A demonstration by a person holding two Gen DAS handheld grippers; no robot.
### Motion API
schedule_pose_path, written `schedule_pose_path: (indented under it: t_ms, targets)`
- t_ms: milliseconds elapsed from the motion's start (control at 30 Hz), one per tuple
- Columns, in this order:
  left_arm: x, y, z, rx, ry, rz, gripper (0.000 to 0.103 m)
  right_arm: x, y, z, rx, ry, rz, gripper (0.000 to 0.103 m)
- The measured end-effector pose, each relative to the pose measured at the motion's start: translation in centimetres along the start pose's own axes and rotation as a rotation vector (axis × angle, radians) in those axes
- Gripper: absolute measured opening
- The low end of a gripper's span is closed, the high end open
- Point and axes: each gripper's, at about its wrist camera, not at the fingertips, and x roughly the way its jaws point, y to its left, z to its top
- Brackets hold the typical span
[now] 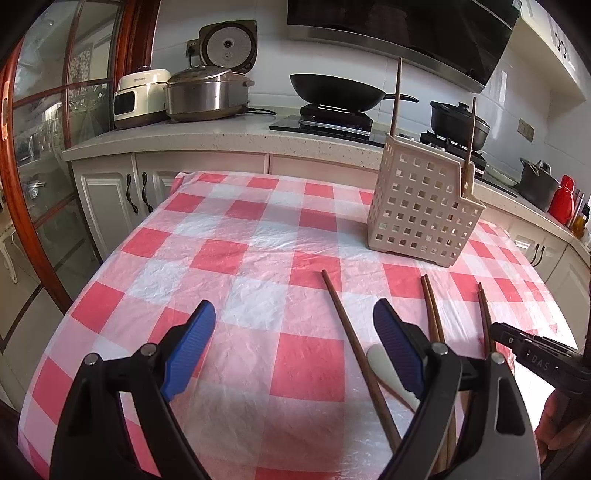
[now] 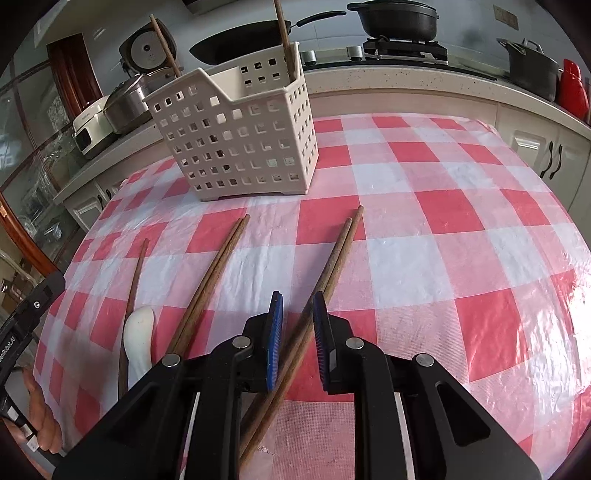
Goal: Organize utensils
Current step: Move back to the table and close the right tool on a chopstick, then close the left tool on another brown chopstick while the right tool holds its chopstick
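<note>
A cream perforated utensil basket (image 1: 421,206) (image 2: 240,144) stands on the checked table with two brown chopsticks (image 2: 286,40) upright in it. Several brown chopsticks lie flat on the cloth: a single one (image 1: 354,350) (image 2: 133,291), a middle pair (image 1: 432,314) (image 2: 214,280) and a right pair (image 2: 325,280). A white spoon (image 2: 138,339) (image 1: 384,369) lies beside the single one. My left gripper (image 1: 295,354) is open and empty over the cloth, left of the single chopstick. My right gripper (image 2: 298,332) is open, its blue pads (image 2: 275,332) either side of the right pair, not closed on it.
The table wears a red and white checked plastic cloth (image 1: 258,258) (image 2: 443,221). Behind it runs a counter (image 1: 221,136) with rice cookers (image 1: 207,96), a wok (image 1: 332,92) and pots (image 2: 399,18) on the stove. Red bottles (image 2: 572,88) stand at the far right.
</note>
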Motion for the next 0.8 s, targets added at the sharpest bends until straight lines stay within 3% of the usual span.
schedule_pose_path:
  t_ms: [300,567,800]
  targets:
    - [0.4,0.2,-0.7,0.001,0.022,-0.004,0.084,0.2,-1.3,0.3,0.001,0.005,-0.058,0.006]
    - [0.4,0.2,-1.0,0.001,0.033,-0.007,0.084,-0.4,-4.6,0.3,0.057,0.019,-0.078,0.006]
    - [0.1,-0.8,-1.1,0.041,0.023,-0.003,0.084,0.4,-4.5,0.9,0.029,0.036,-0.086,0.007]
